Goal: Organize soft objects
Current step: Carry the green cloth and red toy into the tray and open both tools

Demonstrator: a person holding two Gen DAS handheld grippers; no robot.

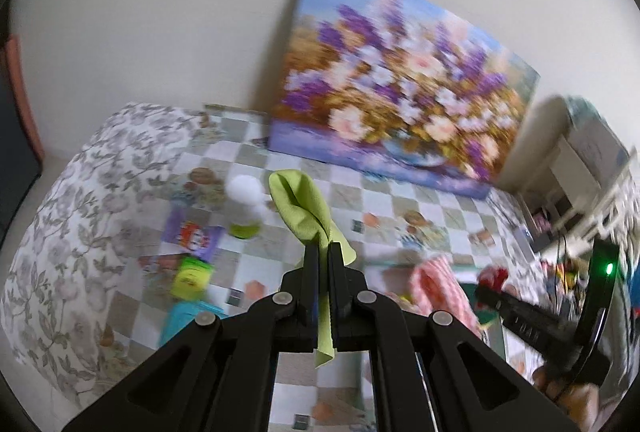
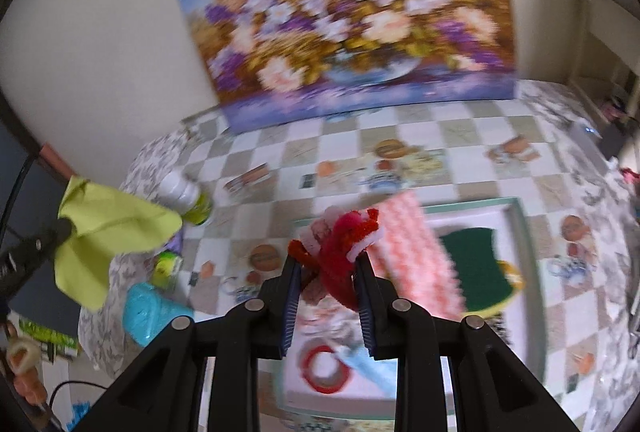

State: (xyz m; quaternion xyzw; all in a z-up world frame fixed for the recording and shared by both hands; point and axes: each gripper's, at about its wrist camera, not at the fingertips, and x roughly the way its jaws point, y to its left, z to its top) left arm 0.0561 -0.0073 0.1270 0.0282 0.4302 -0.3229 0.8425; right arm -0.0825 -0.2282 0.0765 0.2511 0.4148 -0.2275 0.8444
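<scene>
- Left gripper (image 1: 323,248) – fingers pinched together on the green cloth (image 1: 304,207). Cloth is off the table, one end flopping up past the tips, a strip hanging down behind the jaws.
- Right gripper (image 2: 326,264) – jaws part-closed and clamped on a red fuzzy toy (image 2: 340,252), looks like twisted pipe-cleaner stuff; also held clear of the surface.
- Key relation: the tray (image 2: 524,232) lies directly under and just beyond my right gripper, long side running left to right in the right wrist view. My right hand is much the nearer one; the left, with the cloth, sits well off to the tray's left.
- Already in the tray: pink knit piece (image 2: 416,256), green-and-yellow pad (image 2: 480,272), a red-and-white ring (image 2: 326,364) near the front edge. Open white floor shows toward the front-centre and the far right corner – my guess is that's where the toy fits.
- Left-side clutter on the checked tablecloth (image 2: 460,135): white-capped bottle (image 1: 245,207), small green box (image 1: 191,278), teal object (image 2: 150,312). I'd bring the cloth over them high.
- Table edge drops off left; painting (image 1: 400,79) leans on the wall at the back, well clear.
</scene>
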